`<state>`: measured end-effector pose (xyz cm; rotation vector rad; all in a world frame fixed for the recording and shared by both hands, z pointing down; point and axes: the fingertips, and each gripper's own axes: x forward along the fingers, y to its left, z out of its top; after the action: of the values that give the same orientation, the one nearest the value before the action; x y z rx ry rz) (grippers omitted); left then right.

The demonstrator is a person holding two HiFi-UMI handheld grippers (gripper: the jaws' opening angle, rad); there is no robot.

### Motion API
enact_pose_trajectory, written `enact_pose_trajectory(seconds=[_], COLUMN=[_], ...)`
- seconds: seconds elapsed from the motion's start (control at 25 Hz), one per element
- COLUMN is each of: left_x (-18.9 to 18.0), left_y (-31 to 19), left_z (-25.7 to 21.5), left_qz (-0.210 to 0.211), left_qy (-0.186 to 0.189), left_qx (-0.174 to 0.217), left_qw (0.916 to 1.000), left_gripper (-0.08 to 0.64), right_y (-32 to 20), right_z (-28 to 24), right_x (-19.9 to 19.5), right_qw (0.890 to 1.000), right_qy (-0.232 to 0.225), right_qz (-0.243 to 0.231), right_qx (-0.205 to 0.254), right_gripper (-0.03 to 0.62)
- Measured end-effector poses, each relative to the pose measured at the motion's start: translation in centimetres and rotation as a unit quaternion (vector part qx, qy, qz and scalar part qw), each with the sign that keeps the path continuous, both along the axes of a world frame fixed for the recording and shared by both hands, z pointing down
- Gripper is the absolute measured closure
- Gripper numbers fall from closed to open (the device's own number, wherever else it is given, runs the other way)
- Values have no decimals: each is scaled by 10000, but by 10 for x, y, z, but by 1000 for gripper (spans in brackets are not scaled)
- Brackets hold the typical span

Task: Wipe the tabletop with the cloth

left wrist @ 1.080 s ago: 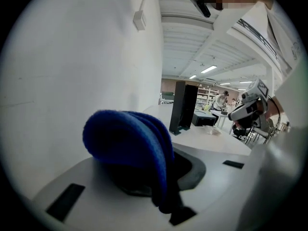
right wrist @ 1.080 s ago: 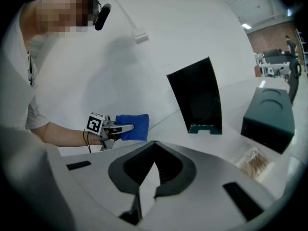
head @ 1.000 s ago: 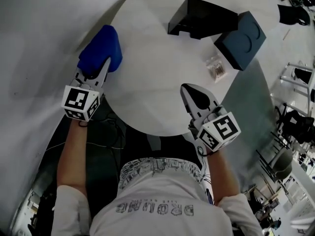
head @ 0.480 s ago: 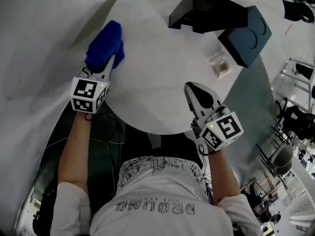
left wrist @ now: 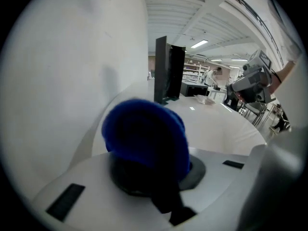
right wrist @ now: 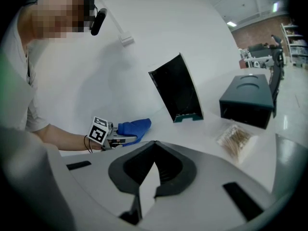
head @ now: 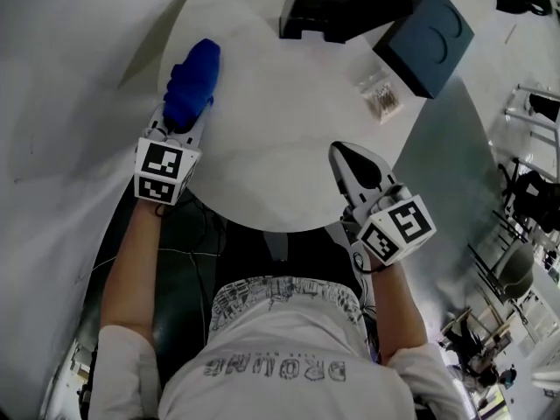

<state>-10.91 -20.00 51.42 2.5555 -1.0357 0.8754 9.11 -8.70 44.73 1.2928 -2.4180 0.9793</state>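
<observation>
A blue cloth (head: 191,84) lies bunched on the round white table (head: 280,156) near its left edge. My left gripper (head: 181,122) is shut on the cloth's near end. In the left gripper view the cloth (left wrist: 144,134) fills the space over the jaws and hides their tips. My right gripper (head: 339,151) is shut with nothing in it, its tips over the table's near right edge. In the right gripper view its jaws meet at the tips (right wrist: 154,145), and the cloth (right wrist: 135,127) and the left gripper (right wrist: 120,138) show across the table.
A black angled stand (head: 337,7) and a dark teal box (head: 424,42) sit at the table's far side. A small clear bag of sticks (head: 381,99) lies in front of the box. A grey floor surrounds the table, with chairs and frames at far right.
My left gripper has pushed the cloth a little inward from the table's left rim, and the cloth now looks narrower. The right gripper has hardly moved.
</observation>
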Motion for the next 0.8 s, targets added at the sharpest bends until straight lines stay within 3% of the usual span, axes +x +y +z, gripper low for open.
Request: enact_pose_trajectory(seconds=[0.12, 0.32, 0.8], left_x=[31, 85, 182], left_y=[16, 42, 97], left_z=[-1, 3, 2], left_qz=[390, 889, 1584], left_qy=[-232, -274, -306], left_qx=[33, -52, -361], left_qw=[9990, 9956, 9862], left_gripper=[488, 488, 488], right_y=[12, 32, 85], right_z=[-5, -10, -18], right_x=[11, 39, 121], right_qw=[9999, 9987, 9911], right_qy=[-50, -96, -193], right_qz=[160, 492, 1307], right_qx=[20, 68, 189], right_gripper=[584, 584, 584])
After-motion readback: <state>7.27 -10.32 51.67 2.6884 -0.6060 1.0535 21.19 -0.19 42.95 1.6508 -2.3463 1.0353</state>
